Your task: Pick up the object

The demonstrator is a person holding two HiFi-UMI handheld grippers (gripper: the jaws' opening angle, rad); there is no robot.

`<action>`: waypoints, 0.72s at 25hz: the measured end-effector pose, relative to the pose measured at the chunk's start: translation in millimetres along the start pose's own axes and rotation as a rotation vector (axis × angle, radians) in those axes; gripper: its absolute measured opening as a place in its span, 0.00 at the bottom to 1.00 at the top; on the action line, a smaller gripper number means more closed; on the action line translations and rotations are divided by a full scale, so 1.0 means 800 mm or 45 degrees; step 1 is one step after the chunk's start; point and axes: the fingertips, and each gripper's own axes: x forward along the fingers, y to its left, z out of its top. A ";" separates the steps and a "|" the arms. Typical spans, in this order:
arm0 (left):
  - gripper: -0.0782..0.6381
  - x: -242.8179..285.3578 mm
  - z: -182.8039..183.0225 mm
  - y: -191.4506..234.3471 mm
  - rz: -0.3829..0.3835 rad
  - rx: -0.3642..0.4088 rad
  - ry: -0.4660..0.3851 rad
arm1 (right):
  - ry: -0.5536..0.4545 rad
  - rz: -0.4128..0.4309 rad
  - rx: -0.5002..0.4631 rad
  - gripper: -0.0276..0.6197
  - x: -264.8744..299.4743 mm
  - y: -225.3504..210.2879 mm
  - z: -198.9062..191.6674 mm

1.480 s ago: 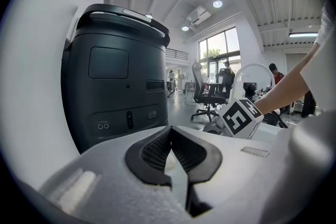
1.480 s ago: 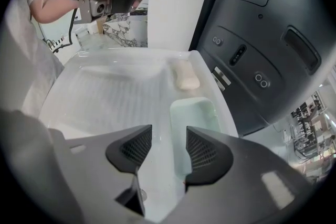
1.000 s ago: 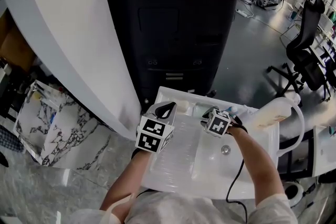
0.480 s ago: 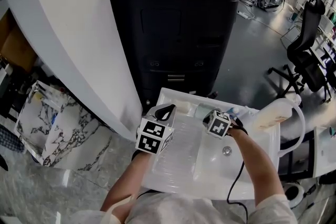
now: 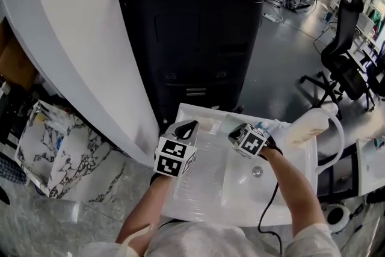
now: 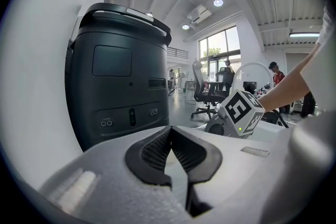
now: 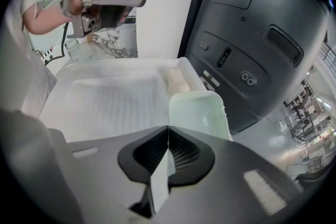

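Note:
A pale green plastic dish sits at the back edge of a white basin, next to a beige lump. My right gripper is shut on the dish's thin near wall, which runs down between the pads. In the head view the right gripper is at the basin's back rim, with the dish just ahead of it. My left gripper hovers over the basin's left side. In its own view the left gripper is shut with nothing in it.
A tall black machine stands right behind the basin. A white curved wall rises at the left. A white jug rests at the basin's right rim, and a drain lies in its floor. An office chair stands far right.
My right gripper has crept slightly toward the dish at the basin's back rim. The left gripper has hardly moved. The head view has shifted a little.

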 end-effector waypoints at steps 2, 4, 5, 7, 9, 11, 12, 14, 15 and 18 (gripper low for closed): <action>0.12 0.002 0.004 -0.004 -0.012 0.006 -0.004 | -0.036 -0.030 0.023 0.06 -0.012 -0.004 0.009; 0.12 0.004 0.009 -0.008 -0.026 0.012 -0.009 | -0.072 -0.073 0.044 0.06 -0.023 -0.013 0.015; 0.12 0.005 0.012 -0.011 -0.034 0.015 -0.012 | -0.093 -0.092 0.054 0.06 -0.029 -0.016 0.018; 0.12 0.007 0.018 -0.015 -0.048 0.023 -0.018 | -0.137 -0.118 0.070 0.06 -0.043 -0.020 0.026; 0.12 0.010 0.024 -0.020 -0.062 0.030 -0.023 | -0.177 -0.142 0.084 0.06 -0.057 -0.024 0.034; 0.12 0.014 0.029 -0.023 -0.073 0.033 -0.028 | -0.213 -0.170 0.110 0.06 -0.072 -0.028 0.042; 0.12 0.015 0.031 -0.024 -0.078 0.034 -0.031 | -0.230 -0.185 0.124 0.06 -0.079 -0.031 0.045; 0.12 0.017 0.036 -0.027 -0.086 0.037 -0.038 | -0.271 -0.213 0.153 0.06 -0.094 -0.034 0.052; 0.12 0.017 0.039 -0.030 -0.091 0.039 -0.042 | -0.296 -0.227 0.170 0.06 -0.101 -0.036 0.055; 0.12 0.019 0.048 -0.037 -0.101 0.049 -0.058 | -0.382 -0.271 0.223 0.06 -0.126 -0.040 0.065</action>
